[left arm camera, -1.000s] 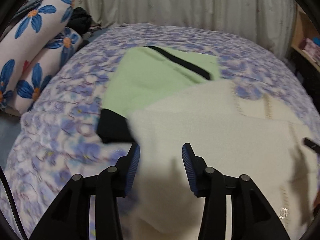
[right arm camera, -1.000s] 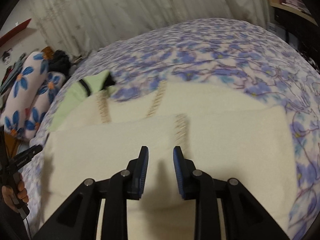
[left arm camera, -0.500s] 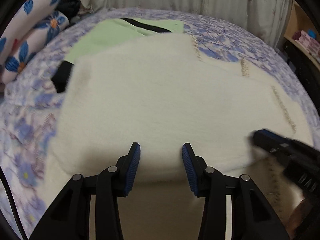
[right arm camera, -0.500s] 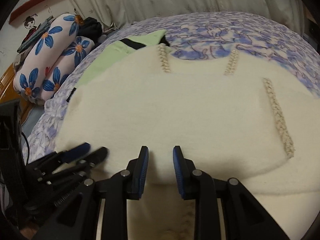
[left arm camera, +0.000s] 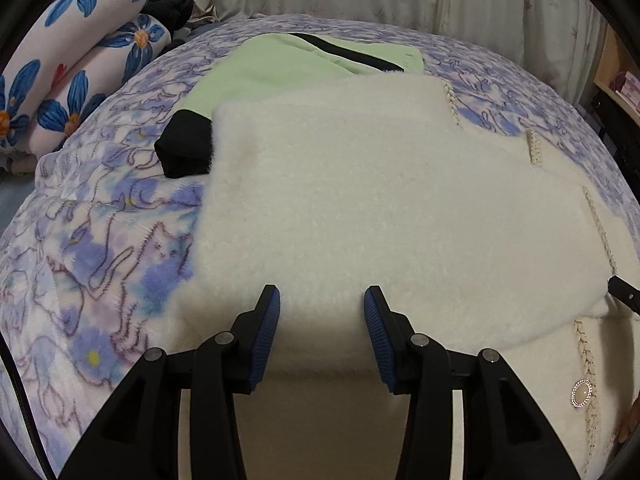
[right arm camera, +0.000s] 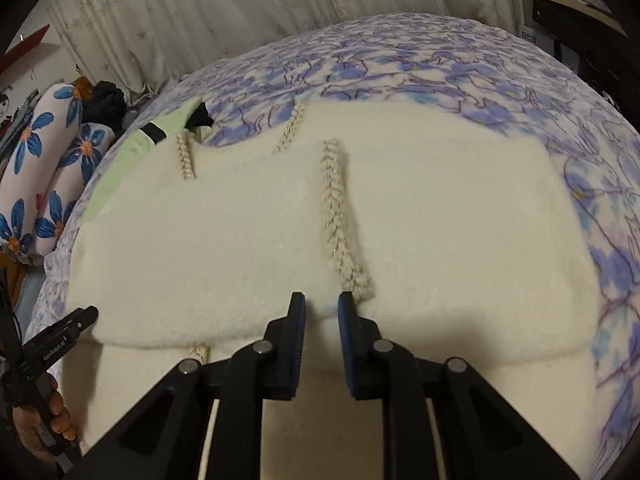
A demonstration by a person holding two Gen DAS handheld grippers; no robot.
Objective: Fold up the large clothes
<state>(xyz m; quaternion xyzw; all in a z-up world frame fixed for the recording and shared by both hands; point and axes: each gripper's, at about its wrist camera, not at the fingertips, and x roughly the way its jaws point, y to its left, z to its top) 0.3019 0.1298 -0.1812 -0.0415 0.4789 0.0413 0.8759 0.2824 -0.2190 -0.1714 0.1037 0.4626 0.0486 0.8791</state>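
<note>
Right gripper (right arm camera: 322, 306): jaws closing, a tuft of the cream sweater's (right arm camera: 280, 240) folded edge between the blue pads, beside the near end of a braided trim strip (right arm camera: 338, 216); whether the pads yet pinch it cannot be told.
Left gripper (left arm camera: 322, 300): jaws parted over the same folded edge, fabric between them but no pad seen pressing.
Sweater: fuzzy cream knit, folded over once, its fold line running left to right directly under both claws; long axis crosswise to the fingers.
Key relation: the upper layer lies ahead of both claws, away from the person; each hand sits at one end of the near fold, neither clearly nearer.
Judgement: another fold would likely carry this edge forward.
Behind: a green garment (left arm camera: 280, 68) with black trim, partly under the sweater.
Bed: floral blanket (left arm camera: 100, 240); flower-print pillows (left arm camera: 80, 40) far left.
</note>
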